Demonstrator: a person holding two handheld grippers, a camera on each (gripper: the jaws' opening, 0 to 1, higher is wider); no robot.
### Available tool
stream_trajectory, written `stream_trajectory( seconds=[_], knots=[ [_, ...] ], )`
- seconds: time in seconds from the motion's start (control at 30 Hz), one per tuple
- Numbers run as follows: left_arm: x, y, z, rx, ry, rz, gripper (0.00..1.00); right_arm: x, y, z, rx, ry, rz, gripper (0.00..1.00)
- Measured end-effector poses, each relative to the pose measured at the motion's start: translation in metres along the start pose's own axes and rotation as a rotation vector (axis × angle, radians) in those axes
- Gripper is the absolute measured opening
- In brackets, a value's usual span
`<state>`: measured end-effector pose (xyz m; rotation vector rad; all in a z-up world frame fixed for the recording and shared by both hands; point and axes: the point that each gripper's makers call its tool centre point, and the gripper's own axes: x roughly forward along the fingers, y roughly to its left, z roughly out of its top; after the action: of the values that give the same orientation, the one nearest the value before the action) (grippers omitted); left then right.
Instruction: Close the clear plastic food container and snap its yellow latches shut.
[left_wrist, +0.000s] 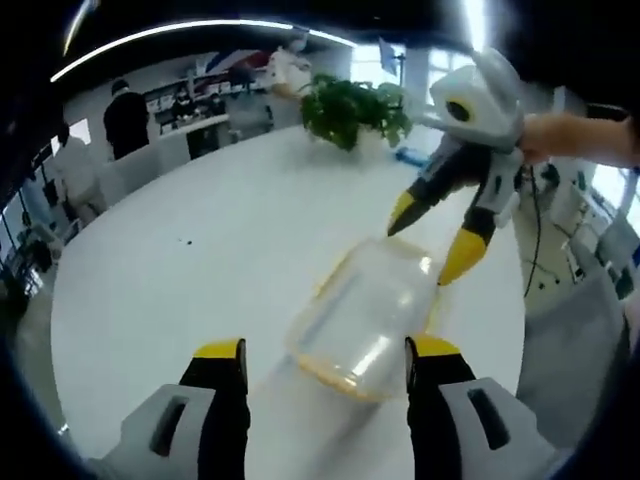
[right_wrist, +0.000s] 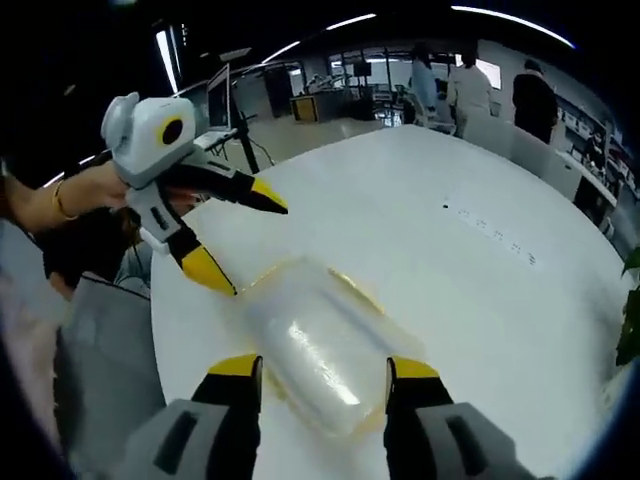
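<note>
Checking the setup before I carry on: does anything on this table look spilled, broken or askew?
Nothing stands out. The clear plastic food container with yellow trim lies on the round white table with no spill around it. Both tongs, left and right, are open and apart from it. Whether its latches are snapped is too blurred to tell.

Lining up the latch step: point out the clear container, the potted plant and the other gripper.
clear plastic container (left_wrist: 365, 320), left gripper view, middle of its lid
potted plant (left_wrist: 350, 108), left gripper view, its leaves
right gripper (left_wrist: 428, 245), left gripper view, between its open yellow tips
</note>
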<state>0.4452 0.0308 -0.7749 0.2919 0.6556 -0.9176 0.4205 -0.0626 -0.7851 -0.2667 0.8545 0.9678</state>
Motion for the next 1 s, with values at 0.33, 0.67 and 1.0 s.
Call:
stream_trajectory(
  seconds=[0.33,0.67,1.0],
  knots=[
    [0.009,-0.005,0.002,0.045,0.014,-0.005,0.61,0.004,-0.001,0.005,-0.021,0.0,0.007,0.45],
    [0.021,-0.007,0.004,0.1,0.032,0.003,0.59,0.015,-0.001,0.013,-0.057,0.011,0.019,0.45],
    [0.031,-0.02,0.004,0.123,0.038,-0.016,0.57,0.027,-0.001,0.022,-0.074,0.018,0.03,0.43]
  ],
)
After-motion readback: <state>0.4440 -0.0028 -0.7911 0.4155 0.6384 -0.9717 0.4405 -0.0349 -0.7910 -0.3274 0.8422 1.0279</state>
